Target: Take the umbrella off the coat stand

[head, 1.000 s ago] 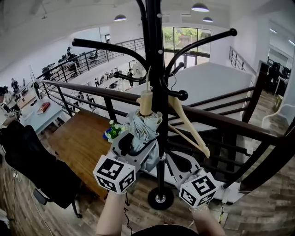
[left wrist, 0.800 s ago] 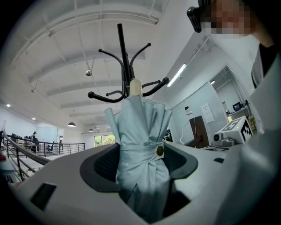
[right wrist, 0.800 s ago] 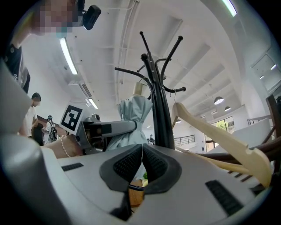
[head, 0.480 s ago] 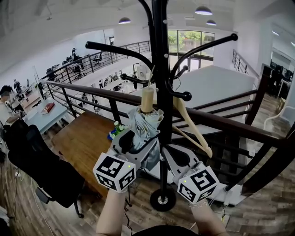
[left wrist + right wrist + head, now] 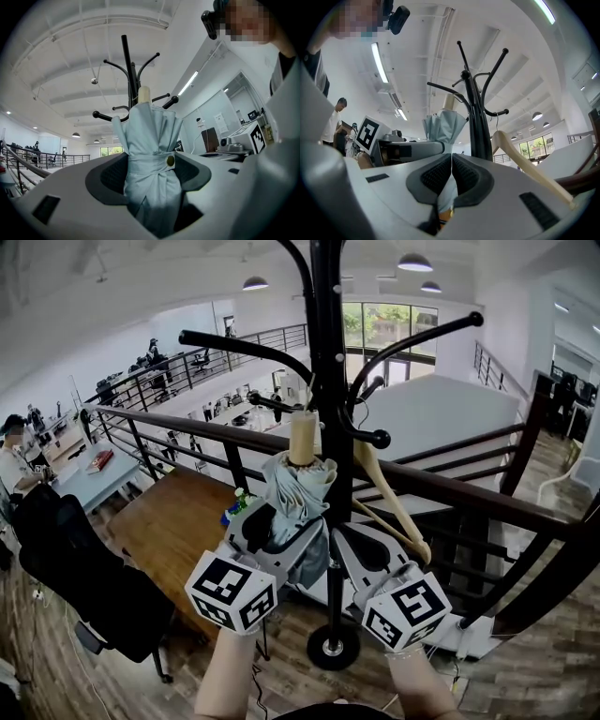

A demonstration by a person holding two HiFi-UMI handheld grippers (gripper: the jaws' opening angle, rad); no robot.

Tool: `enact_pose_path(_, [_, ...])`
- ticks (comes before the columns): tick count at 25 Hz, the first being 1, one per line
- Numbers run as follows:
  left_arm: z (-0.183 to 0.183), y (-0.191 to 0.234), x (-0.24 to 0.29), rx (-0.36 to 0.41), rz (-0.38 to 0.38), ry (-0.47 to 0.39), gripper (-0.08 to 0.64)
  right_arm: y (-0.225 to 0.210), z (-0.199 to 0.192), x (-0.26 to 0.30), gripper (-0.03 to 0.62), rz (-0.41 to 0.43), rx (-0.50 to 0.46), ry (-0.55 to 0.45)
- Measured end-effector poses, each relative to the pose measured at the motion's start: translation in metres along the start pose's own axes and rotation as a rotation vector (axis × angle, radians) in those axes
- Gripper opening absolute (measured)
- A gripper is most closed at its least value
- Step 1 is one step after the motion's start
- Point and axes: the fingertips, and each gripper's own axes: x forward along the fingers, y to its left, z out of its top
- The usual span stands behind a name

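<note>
Barely shifted over the last second: raised only a touch beside the tall black metal coat stand [image 5: 327, 352], with the hold unchanged. Still clamps the folded pale blue-grey fabric umbrella with the cream cylindrical handle [image 5: 298, 498] in the left gripper [image 5: 152, 171], jaws part-way open and pressed on either side of the bundle at its wrap strap [image 5: 145, 161] and brass snap [image 5: 170, 161]. Keeps the right gripper [image 5: 451, 173] low and just right of the stand's pole, pads closed to a thin slit with nothing clearly caught between them. Hangs just left of the pole, close against it, handle uppermost beneath the short lower hooks [image 5: 272, 401]. Seems tied there yet by a thin pale cord [image 5: 306, 390] running up from the handle, though hard to tell over which hook. Shares the stand with a bare light wooden clothes hanger [image 5: 389, 498] hung just right of the pole. Judged roughly midway: reaching and gripping done, but lifting the cord clear of its hook and drawing the bundle away from the pole both left to do. Probably calls for a rise first and then a pull out to the left of the pole, minding the hanger and the curved upper arms.
</note>
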Motion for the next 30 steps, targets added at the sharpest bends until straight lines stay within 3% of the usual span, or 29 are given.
enact_pose_path(12, [0.029, 0.008, -0.017, 0.041, 0.044, -0.053, 0.301, 0.01, 0.027, 0.011, 0.028, 0.047, -0.033, -0.062])
enact_pose_path(30, [0.078, 0.023, -0.072, 0.098, 0.16, -0.147, 0.301, 0.067, 0.059, 0.035, 0.028, 0.176, -0.07, -0.109])
